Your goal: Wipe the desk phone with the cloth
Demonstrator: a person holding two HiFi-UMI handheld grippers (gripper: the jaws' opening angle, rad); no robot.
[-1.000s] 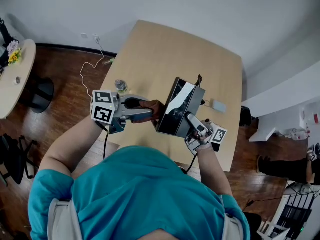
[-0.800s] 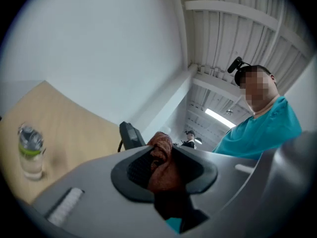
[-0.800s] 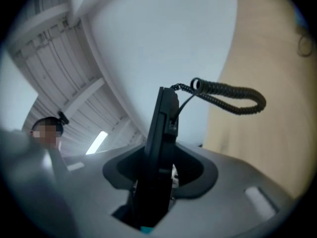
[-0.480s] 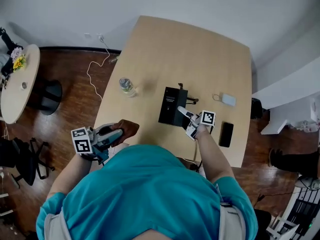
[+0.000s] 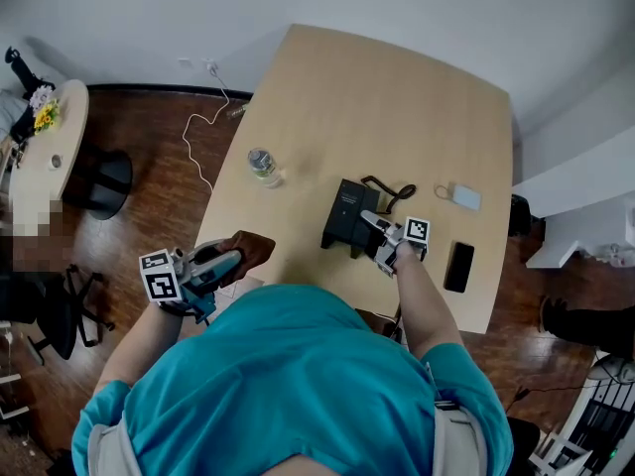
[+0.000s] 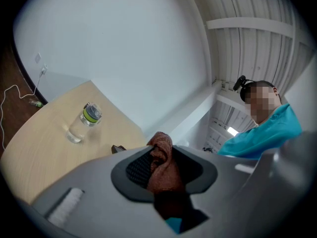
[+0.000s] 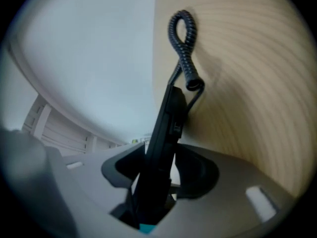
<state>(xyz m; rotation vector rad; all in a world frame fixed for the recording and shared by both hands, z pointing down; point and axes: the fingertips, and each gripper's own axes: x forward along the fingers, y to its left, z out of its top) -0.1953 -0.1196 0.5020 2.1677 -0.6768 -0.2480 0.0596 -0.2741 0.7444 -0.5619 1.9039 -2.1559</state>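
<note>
Where the desk phone (image 5: 345, 224) stands: on the light wooden table (image 5: 377, 97), near the person's edge, between the two grippers' reach and well apart from the cloth.
Right gripper (image 5: 372, 221): at the phone's right side; its jaws are opening, with the phone's thin black edge (image 7: 166, 133) upright between them and a sliver of light on each side of it.
Left gripper (image 5: 233, 259): held off the table's left corner, jaws closed on the brown cloth (image 5: 253, 249), which bunches up between the pads (image 6: 161, 162).
Coiled cord (image 5: 392, 191): loops out from the phone's far side and lies on the wood (image 7: 184, 48).
Hidden: the teal shirt (image 5: 288, 385) covers the table's near edge and most of both arms.
Cut off: in the right gripper view the phone's lower end drops between the jaws out of sight.
Hard to make out: the phone's keys and handset; from above it reads only as a dark block.
Uncertain: a small dark corner (image 6: 118, 148) peeks over the left gripper's body; I cannot tell what it is.
Water bottle (image 5: 263, 165): upright, left of the phone, green band under its cap (image 6: 91, 114).
Other things: a small white device (image 5: 463, 197) and a black smartphone (image 5: 458, 267) lie right of the phone.
Writing: the bottle's label is too small to read; the cubes (image 5: 161, 276) show only square black-and-white markers.
</note>
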